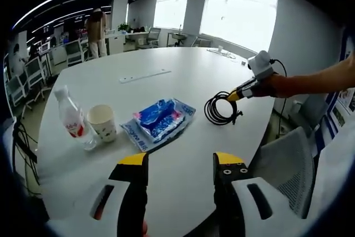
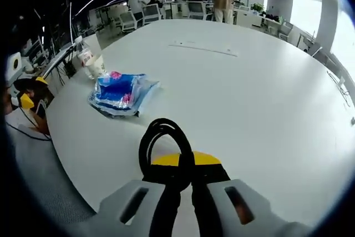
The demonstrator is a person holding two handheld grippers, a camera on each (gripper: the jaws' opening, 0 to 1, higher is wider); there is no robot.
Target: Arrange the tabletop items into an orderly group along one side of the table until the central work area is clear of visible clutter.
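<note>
Closed on black coiled cable [image 2: 162, 147]: right gripper [image 2: 186, 166], jaws together with the cable pinched between yellow tips, loop standing out ahead of them over the white desk [image 2: 249, 98]. Beyond the loop and off to the left, well apart: blue snack packet [image 2: 119, 94] lying flat. Farther on in the same direction, near the desk edge: paper cup [image 2: 96, 65] and water bottle [image 2: 84, 58], close together. At far left edge of right gripper view: left gripper's yellow tips, partly seen.

Left gripper [image 1: 180, 162]: jaws apart, nothing between them, held low over the near desk edge [image 1: 183, 137]. Ahead, just left of centre line: blue snack packet [image 1: 160, 121]. Left of packet, just beside each other: paper cup [image 1: 102, 121] and water bottle [image 1: 72, 120], both upright; contact between them cannot be told. Ahead and right: black coiled cable [image 1: 220, 109] hanging from right gripper [image 1: 236, 95], gripped by a person's hand [image 1: 272, 84]. Whether the coil rests on the desk cannot be told. Farther ahead: pale flat strip [image 1: 145, 75] on the desk.
</note>
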